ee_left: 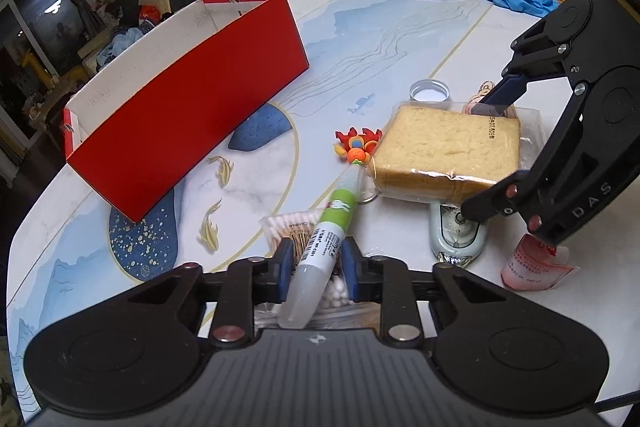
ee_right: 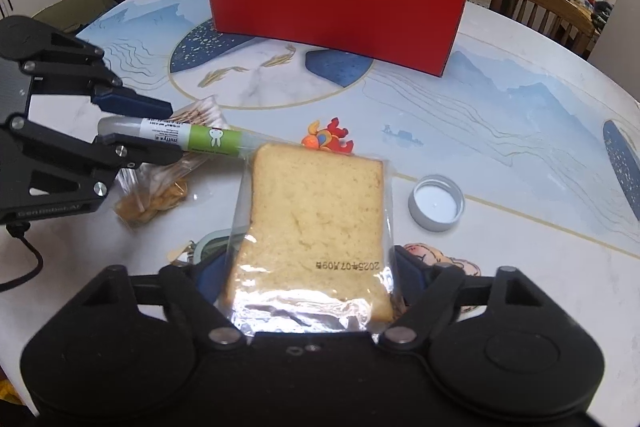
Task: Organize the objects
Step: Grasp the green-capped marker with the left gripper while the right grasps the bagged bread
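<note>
left gripper (ee_left: 316, 263) clamped on green-label tube (ee_left: 332, 215), pads squeezing mid-body. right gripper (ee_right: 308, 267) straddles wrapped bread slice (ee_right: 316, 219), can't tell if pads touch.

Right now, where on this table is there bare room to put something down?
Bare table lies between the red box and the metal lid. It is crowded around the wrapped bread, the green tube and the cotton swabs.

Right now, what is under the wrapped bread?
Under the bread a pale green gadget pokes out, and a pink figure shows at the other side. The rest beneath is covered.
</note>
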### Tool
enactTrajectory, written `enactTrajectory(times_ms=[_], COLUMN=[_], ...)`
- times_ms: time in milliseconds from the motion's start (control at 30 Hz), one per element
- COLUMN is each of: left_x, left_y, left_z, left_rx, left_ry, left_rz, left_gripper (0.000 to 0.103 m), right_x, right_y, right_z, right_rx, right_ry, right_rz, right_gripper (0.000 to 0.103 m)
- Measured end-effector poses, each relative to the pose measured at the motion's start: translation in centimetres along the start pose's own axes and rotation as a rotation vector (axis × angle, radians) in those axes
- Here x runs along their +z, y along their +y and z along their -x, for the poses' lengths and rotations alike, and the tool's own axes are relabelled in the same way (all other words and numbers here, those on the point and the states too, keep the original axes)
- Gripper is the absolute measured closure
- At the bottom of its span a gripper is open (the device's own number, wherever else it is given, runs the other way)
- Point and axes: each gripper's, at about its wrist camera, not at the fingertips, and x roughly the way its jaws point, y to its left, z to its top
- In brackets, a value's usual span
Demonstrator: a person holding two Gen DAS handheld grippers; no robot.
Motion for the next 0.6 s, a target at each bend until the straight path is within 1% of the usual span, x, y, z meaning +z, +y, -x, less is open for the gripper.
enactTrajectory(times_ms=[67,133,200,333,533,600], left_x=[0.0,-0.1,-0.2,-0.3,-1.0,-1.0], left_y=[0.1,0.2,0.7,2.2,4.6,5.4], left_z=[0.1,0.2,0.3,0.7,1.4,1.8], left_rx=[0.002,0.004,0.001,-0.018,-0.079,-0.081], left_ry=[-0.002,-0.004,-0.008,-0.016,-0.02,-0.031], left_rz=[0.009,0.026,0.067,0.185,0.368,0.417], left_gripper=[0.086,0.086,0.087,0.087,0.087,0.087], right_x=[0.0,0.1,0.1,0.4,0.8,0.9], right_y=[0.1,0.3,0.3,0.0,-0.4,-0.4], right_z=[0.3,0.5,0.8,1.8,2.9,3.1], right_rx=[-0.008,-0.017,-0.029,-0.013,0.001,0.002], right_ry=[-0.004,-0.007,-0.014,-0.031,-0.05,-0.056], right_rz=[0.006,0.016,0.017,-0.015,-0.04,-0.048], right_gripper=[0.028,0.029,0.029,0.029,0.029,0.029])
